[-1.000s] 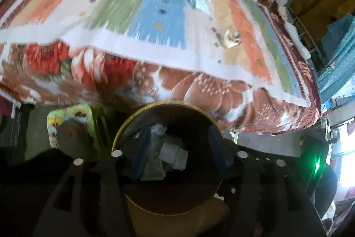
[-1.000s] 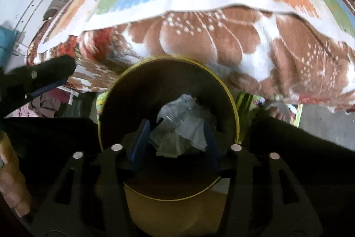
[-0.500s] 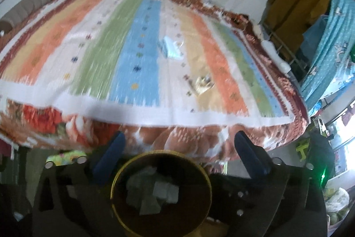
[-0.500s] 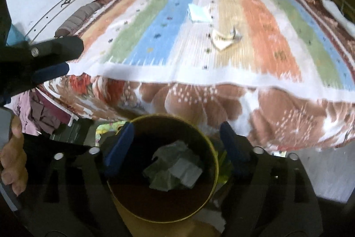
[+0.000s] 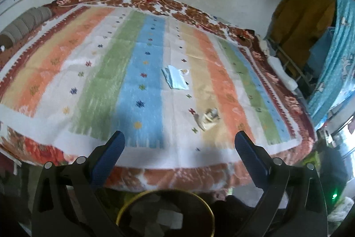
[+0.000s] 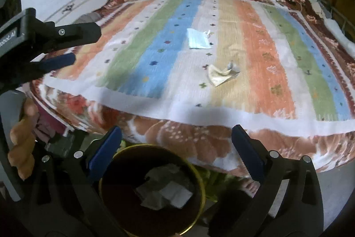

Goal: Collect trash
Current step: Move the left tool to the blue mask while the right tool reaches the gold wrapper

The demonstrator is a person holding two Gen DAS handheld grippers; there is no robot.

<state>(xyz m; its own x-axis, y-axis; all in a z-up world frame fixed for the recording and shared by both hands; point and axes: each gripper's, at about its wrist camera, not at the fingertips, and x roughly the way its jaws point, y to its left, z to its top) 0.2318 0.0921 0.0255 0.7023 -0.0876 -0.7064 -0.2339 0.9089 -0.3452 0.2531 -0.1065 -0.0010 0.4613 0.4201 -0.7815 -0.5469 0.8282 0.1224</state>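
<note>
Two pieces of trash lie on the striped bedspread ahead of us: a pale blue face mask and, nearer the bed's front edge, a crumpled beige wrapper, the two well apart. Below us, beside the bed, stands our dark bin with its yellow rim, already holding crumpled pale scraps. We hold our left gripper above the bin with its blue-padded fingers spread wide and nothing between them. Our right gripper hangs likewise over the bin, fingers wide apart and empty. In the right wrist view our left hand shows at the left edge, wrapped round its handle.
</note>
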